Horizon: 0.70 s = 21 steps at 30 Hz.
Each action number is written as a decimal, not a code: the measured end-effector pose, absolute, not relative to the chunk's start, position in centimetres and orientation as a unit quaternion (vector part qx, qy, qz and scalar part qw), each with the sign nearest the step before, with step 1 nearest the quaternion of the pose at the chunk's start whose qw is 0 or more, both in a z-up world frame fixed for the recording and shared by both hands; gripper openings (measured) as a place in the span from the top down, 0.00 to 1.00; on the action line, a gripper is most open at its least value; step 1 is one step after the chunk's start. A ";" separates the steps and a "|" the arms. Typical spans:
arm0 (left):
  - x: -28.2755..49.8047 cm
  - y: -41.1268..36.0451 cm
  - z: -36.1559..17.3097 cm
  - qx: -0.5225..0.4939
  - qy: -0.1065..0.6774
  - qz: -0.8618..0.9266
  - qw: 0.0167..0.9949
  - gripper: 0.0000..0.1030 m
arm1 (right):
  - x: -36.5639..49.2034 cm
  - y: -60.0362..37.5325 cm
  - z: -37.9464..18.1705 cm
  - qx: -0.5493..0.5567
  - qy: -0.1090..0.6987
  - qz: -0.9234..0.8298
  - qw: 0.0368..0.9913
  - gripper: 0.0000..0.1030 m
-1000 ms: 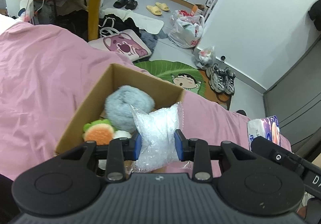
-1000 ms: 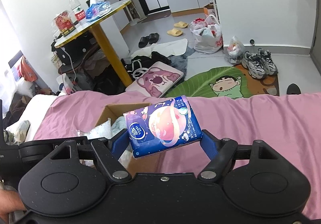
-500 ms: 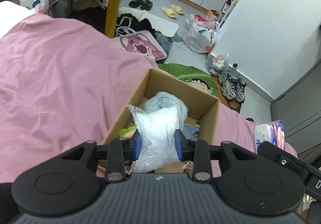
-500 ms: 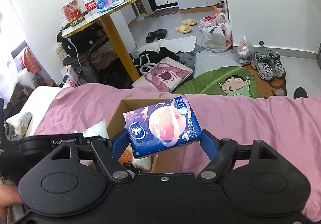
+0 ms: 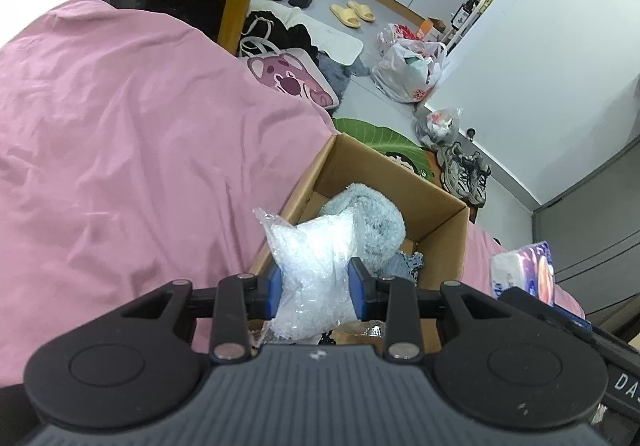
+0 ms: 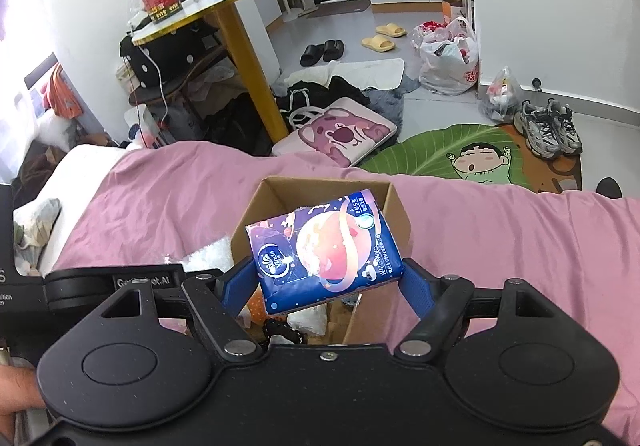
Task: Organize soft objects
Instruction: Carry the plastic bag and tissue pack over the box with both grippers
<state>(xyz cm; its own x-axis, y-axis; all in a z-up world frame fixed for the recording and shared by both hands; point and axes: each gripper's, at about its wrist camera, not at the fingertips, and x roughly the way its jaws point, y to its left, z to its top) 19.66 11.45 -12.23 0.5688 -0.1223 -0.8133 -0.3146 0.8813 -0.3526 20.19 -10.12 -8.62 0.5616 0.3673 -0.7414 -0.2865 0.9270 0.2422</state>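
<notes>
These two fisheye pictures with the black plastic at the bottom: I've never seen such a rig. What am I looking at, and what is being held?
No robot here: a person carries a hand-held claw in each hand, and a camera on each looks forward along its two blue-padded fingers. The black shape at the bottom is the tool itself.

In the left wrist view, the left claw is shut on a clear plastic bag. In the right wrist view, the right claw grips a blue tissue pack.

Both hang over an open cardboard box that sits on a pink bedsheet. A fluffy grey-blue item already lies in the box.
</notes>
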 end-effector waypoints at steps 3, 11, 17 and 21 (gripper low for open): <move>19.8 11.6 -12.7 -0.235 0.469 0.051 0.850 0.68 | 20.2 -9.6 -8.7 0.041 0.432 0.184 0.882 0.28; 19.8 11.6 -13.4 -0.226 0.476 0.031 0.849 0.64 | 20.2 -8.6 -9.6 0.046 0.441 0.186 0.877 0.28; 19.5 12.0 -13.3 -0.232 0.471 0.044 0.850 0.61 | 19.8 -8.0 -9.6 0.046 0.443 0.197 0.873 0.26; 19.4 12.2 -13.1 -0.234 0.469 0.050 0.850 0.58 | 19.4 -8.2 -9.3 0.051 0.443 0.206 0.871 0.21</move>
<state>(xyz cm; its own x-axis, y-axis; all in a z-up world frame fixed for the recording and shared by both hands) 19.45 12.15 -13.11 0.5544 -0.1350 -0.8213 -0.3050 0.8852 -0.3514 19.43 -8.17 -9.29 0.5231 0.4040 -0.7505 -0.3144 0.9099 0.2707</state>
